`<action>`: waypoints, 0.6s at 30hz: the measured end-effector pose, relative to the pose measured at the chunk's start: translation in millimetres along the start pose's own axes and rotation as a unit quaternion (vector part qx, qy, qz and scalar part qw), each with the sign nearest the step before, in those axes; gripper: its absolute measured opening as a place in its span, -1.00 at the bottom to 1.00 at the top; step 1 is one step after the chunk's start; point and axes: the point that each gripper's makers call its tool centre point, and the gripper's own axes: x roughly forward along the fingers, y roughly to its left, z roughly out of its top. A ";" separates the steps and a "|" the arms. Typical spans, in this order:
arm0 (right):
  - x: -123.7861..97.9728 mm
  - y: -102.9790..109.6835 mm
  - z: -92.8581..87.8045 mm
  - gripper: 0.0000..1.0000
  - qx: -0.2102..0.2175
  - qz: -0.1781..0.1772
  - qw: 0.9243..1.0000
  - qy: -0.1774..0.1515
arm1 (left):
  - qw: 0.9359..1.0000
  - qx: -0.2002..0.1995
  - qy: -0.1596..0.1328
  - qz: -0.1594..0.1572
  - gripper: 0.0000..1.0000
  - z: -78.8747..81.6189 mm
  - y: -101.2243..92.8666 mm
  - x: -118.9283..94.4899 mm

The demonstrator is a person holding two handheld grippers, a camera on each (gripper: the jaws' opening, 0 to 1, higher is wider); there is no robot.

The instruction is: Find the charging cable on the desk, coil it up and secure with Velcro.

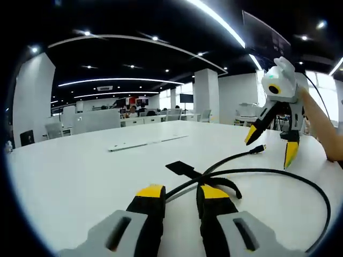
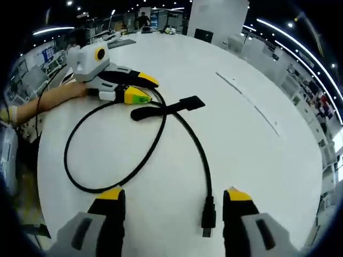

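A black charging cable point(image 2: 107, 184) lies in a loose loop on the white table point(image 2: 241, 155). Its black Velcro strap point(image 2: 185, 104) sits near the loop's crossing. My left gripper point(image 1: 183, 193) is open a little, and the cable point(image 1: 300, 184) runs out from between its jaws; I cannot tell if they touch it. The strap point(image 1: 182, 168) lies just ahead. From the right gripper view, the left gripper point(image 2: 150, 91) rests at the loop's far end. My right gripper point(image 2: 174, 195) is wide open, with the cable's plug point(image 2: 208, 219) on the table between its jaws. The right gripper point(image 1: 272, 145) hovers over that plug point(image 1: 259, 149).
A thin white strip point(image 2: 246, 93) lies on the table farther out. A person's arm point(image 2: 53, 99) reaches in from the table's left edge. Office desks, chairs and pillars point(image 1: 206, 96) stand beyond the table.
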 end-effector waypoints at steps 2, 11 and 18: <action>3.2 7.0 10.7 0.59 -0.015 0.015 1.000 -0.018 | 1.000 0.000 0.000 0.000 -0.50 0.0 0.1 0.0; 14.2 -1.9 7.3 0.62 -0.007 -0.018 0.999 0.029 | 1.000 0.003 0.000 -0.001 -0.51 -0.1 -0.1 -0.1; 17.1 -2.1 -9.8 0.67 0.058 -0.010 0.997 0.038 | 1.000 0.004 -0.001 -0.001 -0.52 -0.2 -0.7 0.4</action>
